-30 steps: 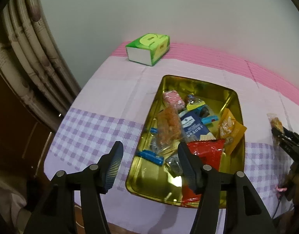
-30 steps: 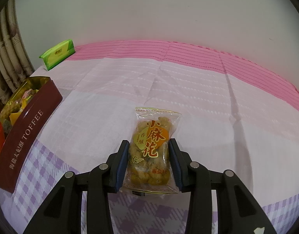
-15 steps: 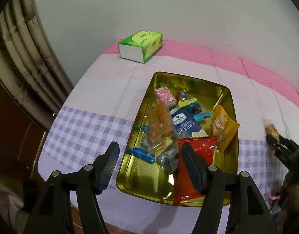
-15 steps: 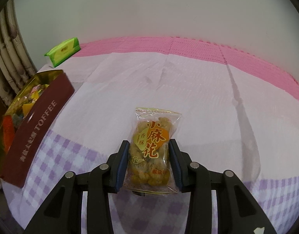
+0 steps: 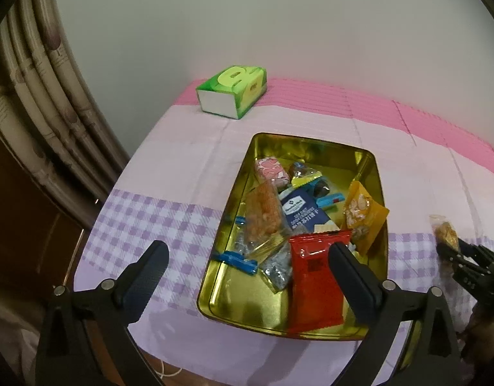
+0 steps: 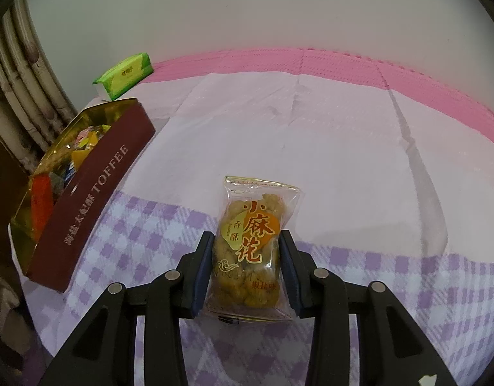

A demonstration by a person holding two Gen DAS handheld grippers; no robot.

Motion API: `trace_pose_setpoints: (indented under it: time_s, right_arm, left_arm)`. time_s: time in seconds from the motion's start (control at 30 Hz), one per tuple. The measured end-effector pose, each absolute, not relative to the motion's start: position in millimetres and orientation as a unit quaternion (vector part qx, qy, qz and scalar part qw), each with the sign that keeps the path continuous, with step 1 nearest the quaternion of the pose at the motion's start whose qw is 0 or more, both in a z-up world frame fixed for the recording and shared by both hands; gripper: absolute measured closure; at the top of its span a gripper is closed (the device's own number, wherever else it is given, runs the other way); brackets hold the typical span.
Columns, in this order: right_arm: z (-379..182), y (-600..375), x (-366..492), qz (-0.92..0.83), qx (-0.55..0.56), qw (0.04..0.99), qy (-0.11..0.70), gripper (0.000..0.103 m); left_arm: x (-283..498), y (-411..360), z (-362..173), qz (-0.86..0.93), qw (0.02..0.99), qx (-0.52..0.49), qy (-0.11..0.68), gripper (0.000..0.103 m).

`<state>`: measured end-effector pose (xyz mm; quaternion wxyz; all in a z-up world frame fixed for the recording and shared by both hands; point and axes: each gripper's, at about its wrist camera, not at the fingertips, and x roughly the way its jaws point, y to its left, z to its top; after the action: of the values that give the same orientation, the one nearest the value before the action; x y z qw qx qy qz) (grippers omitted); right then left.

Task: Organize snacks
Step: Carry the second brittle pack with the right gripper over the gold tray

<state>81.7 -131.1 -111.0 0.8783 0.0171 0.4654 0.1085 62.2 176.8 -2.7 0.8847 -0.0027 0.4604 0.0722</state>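
A gold toffee tin [image 5: 372, 164] sits on the checked cloth and holds several snacks: a red packet [image 5: 314, 276], a yellow packet [image 5: 362, 212], a dark blue packet [image 5: 301, 209], a pink candy [image 5: 271, 169]. My left gripper [image 5: 247, 267] is open and empty, above the tin's near end. My right gripper [image 6: 247, 260] is shut on a clear packet of fried twists [image 6: 250, 241], held above the cloth right of the tin [image 6: 95, 193]. In the left wrist view this packet [image 5: 444, 231] shows at the right edge.
A green tissue box [image 5: 234, 91] stands at the table's back left corner; it also shows in the right wrist view [image 6: 126, 72]. A curtain [image 5: 37, 103] hangs left of the table. The wall is close behind.
The right gripper has carried the packet leftward, nearer the tin. The left gripper has drawn back and shifted slightly, still open above the tin's near end.
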Motion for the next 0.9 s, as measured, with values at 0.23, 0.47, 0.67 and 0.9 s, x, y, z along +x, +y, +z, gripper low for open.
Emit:
trace_pose_setpoints:
  time_s: [0.23, 0.47, 0.67, 0.9]
  right_arm:
    - [-110, -130, 74, 0.121, 0.032, 0.871, 0.475, 0.066]
    - [-103, -124, 69, 0.136, 0.045, 0.866, 0.478, 0.066]
    - [-86, -111, 66, 0.154, 0.043, 0.870, 0.467, 0.066]
    - [-63, -87, 69, 0.182, 0.034, 0.875, 0.447, 0.066]
  left_arm:
    - [59, 175, 0, 0.073, 0.891, -0.001, 0.449, 0.004]
    - [60, 174, -1, 0.066, 0.893, 0.000, 0.445, 0.004]
    - [63, 182, -6, 0.063, 0.890, -0.028, 0.450, 0.004]
    - [64, 191, -6, 0.068, 0.895, -0.047, 0.438, 0.004]
